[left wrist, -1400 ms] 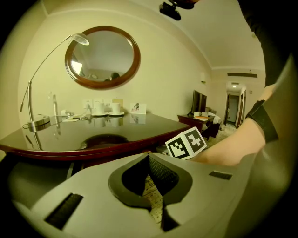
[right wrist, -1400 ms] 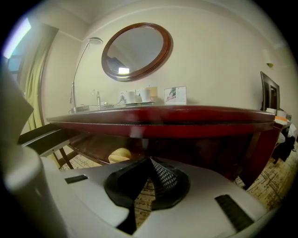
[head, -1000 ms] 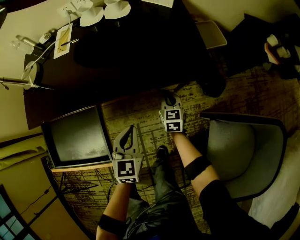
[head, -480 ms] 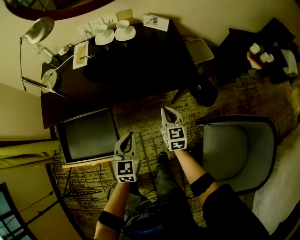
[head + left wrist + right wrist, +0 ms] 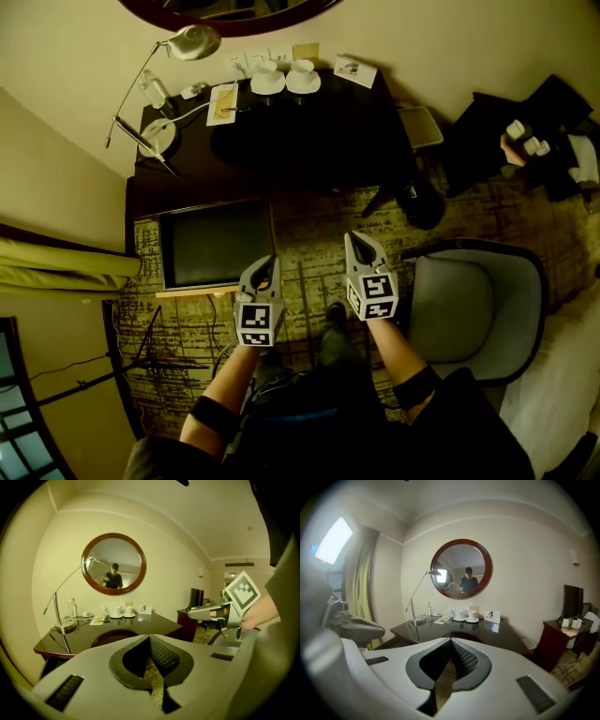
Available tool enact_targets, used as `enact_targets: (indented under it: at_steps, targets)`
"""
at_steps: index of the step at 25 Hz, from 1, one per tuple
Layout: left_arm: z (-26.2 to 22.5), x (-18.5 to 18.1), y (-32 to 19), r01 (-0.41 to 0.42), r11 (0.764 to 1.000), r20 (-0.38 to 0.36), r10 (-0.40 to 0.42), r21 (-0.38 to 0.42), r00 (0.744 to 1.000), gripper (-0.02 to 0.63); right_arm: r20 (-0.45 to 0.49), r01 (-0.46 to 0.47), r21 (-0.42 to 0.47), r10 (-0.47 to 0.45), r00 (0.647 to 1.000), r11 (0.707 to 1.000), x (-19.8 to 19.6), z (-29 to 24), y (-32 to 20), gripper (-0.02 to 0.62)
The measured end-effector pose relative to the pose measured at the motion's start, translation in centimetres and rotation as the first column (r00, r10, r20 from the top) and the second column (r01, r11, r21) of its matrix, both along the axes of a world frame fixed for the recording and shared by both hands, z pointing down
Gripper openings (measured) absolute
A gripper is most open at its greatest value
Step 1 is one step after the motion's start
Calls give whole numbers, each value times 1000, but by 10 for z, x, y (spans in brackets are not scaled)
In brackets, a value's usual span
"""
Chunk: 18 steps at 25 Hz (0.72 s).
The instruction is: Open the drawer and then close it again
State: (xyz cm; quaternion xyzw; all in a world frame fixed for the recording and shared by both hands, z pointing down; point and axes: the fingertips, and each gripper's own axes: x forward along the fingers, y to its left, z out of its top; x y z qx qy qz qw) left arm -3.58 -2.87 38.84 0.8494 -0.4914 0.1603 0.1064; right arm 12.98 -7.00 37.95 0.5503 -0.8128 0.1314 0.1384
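Left tongs [image 5: 264, 262] and right tongs [image 5: 357, 238] closed, empty; gripper views alone show the mirror [image 5: 461, 568] whole

One dark desk [image 5: 319, 141] serves as the landmark.

- On the desk's back edge: two white cups [image 5: 266, 69] [image 5: 302, 67], each on its own saucer, so two saucers [image 5: 267, 91] [image 5: 303, 88].
- Just right of the cups: one folded card [image 5: 354, 70].
- Just left of the cups: one notepad [image 5: 223, 101].
- At the desk's left end: one desk lamp [image 5: 190, 42] and one clear bottle [image 5: 152, 90].
- On the wall above the desk: one round mirror [image 5: 461, 568].
- At the desk's right end: one pale waste bin [image 5: 424, 127].
- In front of the desk, to the left: one flat-screen television [image 5: 216, 246].
- In front of the desk, to the right: one armchair [image 5: 473, 314].
- In front of the desk, between television and armchair: two grippers, the left gripper [image 5: 265, 263] and the right gripper [image 5: 357, 240].
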Motion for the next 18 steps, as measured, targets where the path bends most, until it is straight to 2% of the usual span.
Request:
enact_targets:
  at_steps: [8, 18]
  targets:
    - [-30, -65, 31, 25, 1000, -31, -25, 19, 999, 2, 33, 36, 16, -36, 999, 999, -58, -29, 48, 2]
    - [-39, -86, 54, 1, 998, -2, -1, 58, 1000, 2, 37, 101, 38, -103, 994, 994, -110, -42, 57, 2]
